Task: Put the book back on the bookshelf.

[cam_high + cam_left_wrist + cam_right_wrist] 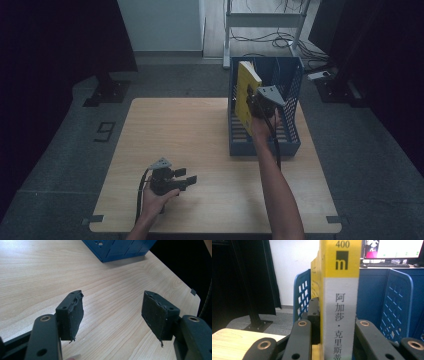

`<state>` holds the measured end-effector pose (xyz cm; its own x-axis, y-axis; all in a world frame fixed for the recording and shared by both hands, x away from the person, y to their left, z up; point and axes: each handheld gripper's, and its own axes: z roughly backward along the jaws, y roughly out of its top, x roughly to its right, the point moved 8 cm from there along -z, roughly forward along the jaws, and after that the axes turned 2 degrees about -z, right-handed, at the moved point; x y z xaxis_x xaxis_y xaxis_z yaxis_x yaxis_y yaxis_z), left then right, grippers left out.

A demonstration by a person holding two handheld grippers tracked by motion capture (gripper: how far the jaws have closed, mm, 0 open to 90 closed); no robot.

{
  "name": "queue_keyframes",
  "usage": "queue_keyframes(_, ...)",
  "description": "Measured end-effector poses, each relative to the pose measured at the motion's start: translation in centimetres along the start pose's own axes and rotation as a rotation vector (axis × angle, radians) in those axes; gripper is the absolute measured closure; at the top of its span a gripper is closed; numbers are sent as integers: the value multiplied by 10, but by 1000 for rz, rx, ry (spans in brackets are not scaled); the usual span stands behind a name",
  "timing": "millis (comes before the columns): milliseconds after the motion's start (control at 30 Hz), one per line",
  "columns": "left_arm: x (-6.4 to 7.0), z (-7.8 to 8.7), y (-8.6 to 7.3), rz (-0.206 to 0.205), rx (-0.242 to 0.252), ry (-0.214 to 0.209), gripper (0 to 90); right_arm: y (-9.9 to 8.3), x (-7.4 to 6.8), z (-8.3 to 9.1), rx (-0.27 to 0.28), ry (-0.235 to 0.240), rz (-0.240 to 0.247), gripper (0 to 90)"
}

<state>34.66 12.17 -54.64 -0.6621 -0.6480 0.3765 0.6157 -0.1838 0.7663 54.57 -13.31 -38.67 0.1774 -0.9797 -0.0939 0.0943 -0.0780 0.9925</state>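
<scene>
Pinching yellow book (340, 302) in blue rack (292, 85): right gripper (337, 340) | left gripper (112, 312) fingers spread

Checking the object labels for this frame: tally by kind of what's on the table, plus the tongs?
Yellow book with a white-and-yellow spine: 1
Blue perforated plastic file rack: 1
Black two-jaw tongs: 2, left tongs open over the light wooden table, right tongs shut on the book
Total: 4

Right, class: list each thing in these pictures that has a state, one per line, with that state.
Yellow paperback book: upright, gripped, in the rack.
Blue plastic file rack: standing on the table.
Right tongs: shut on the book.
Left tongs: open, empty, over the wooden table.
</scene>
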Motion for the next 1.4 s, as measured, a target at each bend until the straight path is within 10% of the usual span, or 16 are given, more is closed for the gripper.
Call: queue_keyframes(1400,-8,1,-2,23,2,13,336,-45,-5,-39,-78,-39,-15,746)
